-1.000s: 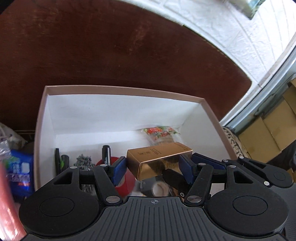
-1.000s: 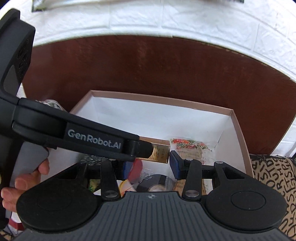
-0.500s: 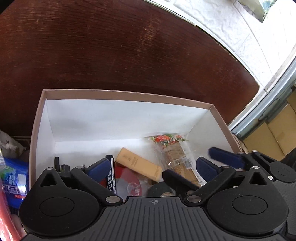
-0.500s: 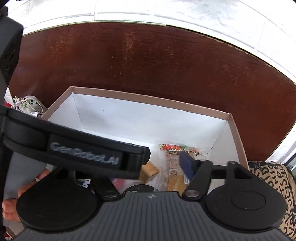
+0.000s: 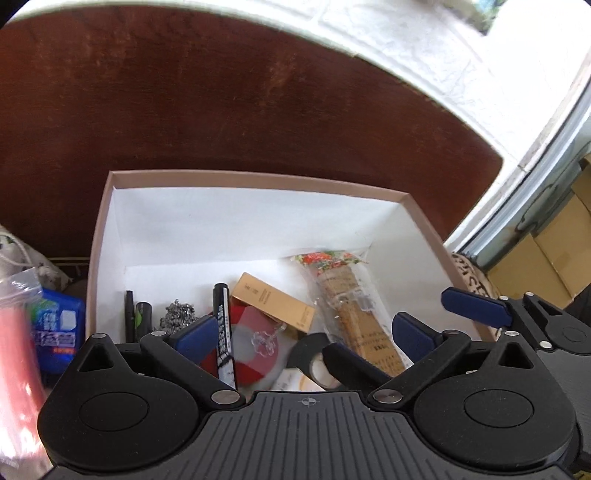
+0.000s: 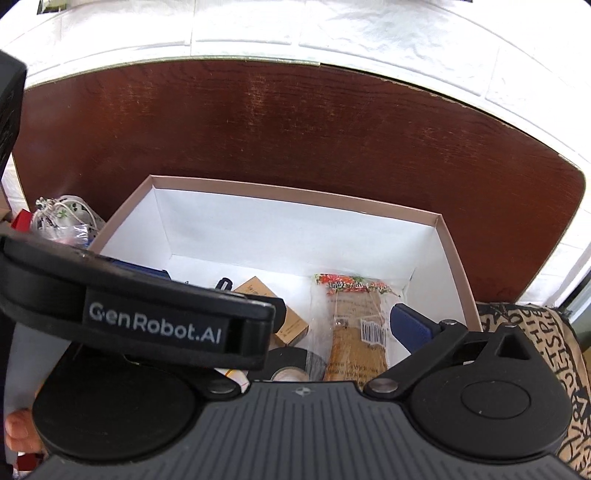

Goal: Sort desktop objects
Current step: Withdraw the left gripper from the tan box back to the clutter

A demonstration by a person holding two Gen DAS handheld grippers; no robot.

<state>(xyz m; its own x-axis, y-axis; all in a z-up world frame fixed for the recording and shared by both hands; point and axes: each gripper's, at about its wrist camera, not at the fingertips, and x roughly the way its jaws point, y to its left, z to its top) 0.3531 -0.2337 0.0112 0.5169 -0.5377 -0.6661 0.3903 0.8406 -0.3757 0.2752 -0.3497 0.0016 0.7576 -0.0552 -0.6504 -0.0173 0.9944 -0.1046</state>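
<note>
A white box with a pink rim [image 5: 255,181] [image 6: 295,192] stands on the dark wooden table. In it lie a gold carton [image 5: 273,301] [image 6: 288,321], a clear snack packet [image 5: 351,295] [image 6: 356,325], a black marker [image 5: 223,325], a red tape roll [image 5: 251,347], a black tape roll [image 5: 314,363] and a metal scourer [image 5: 179,314]. My left gripper [image 5: 303,336] is open and empty above the box's near side. My right gripper [image 6: 369,325] is open; only its right finger [image 6: 410,325] shows, since the left gripper's body hides the other.
A blue packet [image 5: 55,332] and a red plastic-wrapped item [image 5: 14,369] lie left of the box. A patterned cushion [image 6: 535,350] and cardboard boxes [image 5: 546,258] are to the right. A white brick wall [image 6: 295,33] is behind the table.
My left gripper opened and let go of the gold carton, which now lies in the box. Both grippers have drawn back and up a little.
</note>
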